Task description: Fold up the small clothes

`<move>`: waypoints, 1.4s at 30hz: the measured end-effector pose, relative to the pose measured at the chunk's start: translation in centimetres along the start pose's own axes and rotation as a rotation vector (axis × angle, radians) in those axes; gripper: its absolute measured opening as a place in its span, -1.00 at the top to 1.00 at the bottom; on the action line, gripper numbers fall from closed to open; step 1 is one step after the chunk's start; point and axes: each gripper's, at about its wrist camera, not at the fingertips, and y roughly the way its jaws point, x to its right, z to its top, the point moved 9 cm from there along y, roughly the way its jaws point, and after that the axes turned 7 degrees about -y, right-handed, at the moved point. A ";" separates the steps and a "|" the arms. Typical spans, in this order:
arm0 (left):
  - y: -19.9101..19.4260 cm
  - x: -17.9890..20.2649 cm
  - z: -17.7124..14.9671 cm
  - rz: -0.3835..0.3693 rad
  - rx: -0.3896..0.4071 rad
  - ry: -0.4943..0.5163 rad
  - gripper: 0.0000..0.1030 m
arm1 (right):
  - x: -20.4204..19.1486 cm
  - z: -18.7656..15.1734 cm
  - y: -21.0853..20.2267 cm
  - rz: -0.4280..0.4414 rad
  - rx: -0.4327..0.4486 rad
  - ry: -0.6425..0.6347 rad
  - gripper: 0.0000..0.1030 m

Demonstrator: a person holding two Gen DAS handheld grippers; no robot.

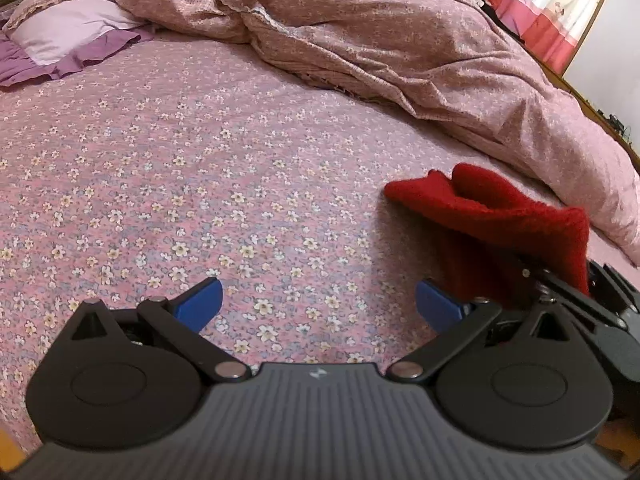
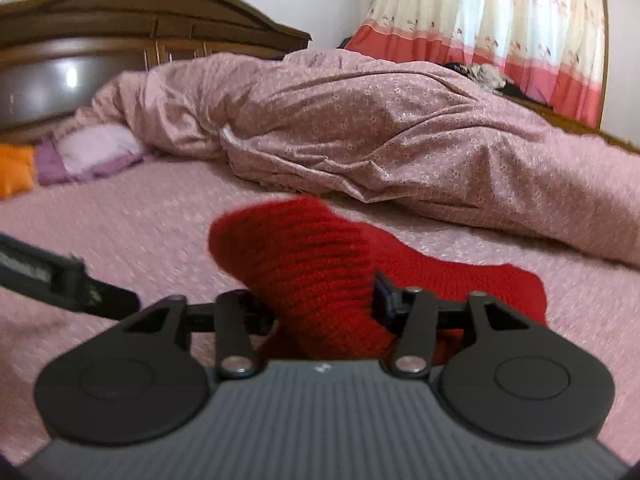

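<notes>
A red knitted sock lies on the floral pink bedsheet, to the right of my left gripper. That gripper hovers over bare sheet, its blue pads wide apart and open with nothing between them. One end of the sock is raised and hangs over my right gripper at the right edge. In the right wrist view the bunched sock fills the gap of the right gripper and touches the fingers on both sides. Its toe end trails on the sheet to the right. The left finger's pad is hidden by the knit.
A crumpled pink duvet is heaped across the back and right of the bed. A lilac pillow and an orange cloth lie at the far left by the wooden headboard. A curtain hangs behind.
</notes>
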 end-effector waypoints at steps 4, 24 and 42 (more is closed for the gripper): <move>-0.5 1.1 0.5 -0.032 0.012 0.002 -1.00 | 0.1 0.6 -1.9 0.056 0.023 0.077 -0.19; 4.8 5.3 4.8 -0.166 -0.019 -0.119 -1.00 | 5.8 6.2 3.0 0.064 -0.159 0.374 -0.29; 12.3 5.3 5.1 -0.293 -0.106 -0.310 -0.94 | 5.5 0.0 7.8 -0.049 -0.166 0.491 0.54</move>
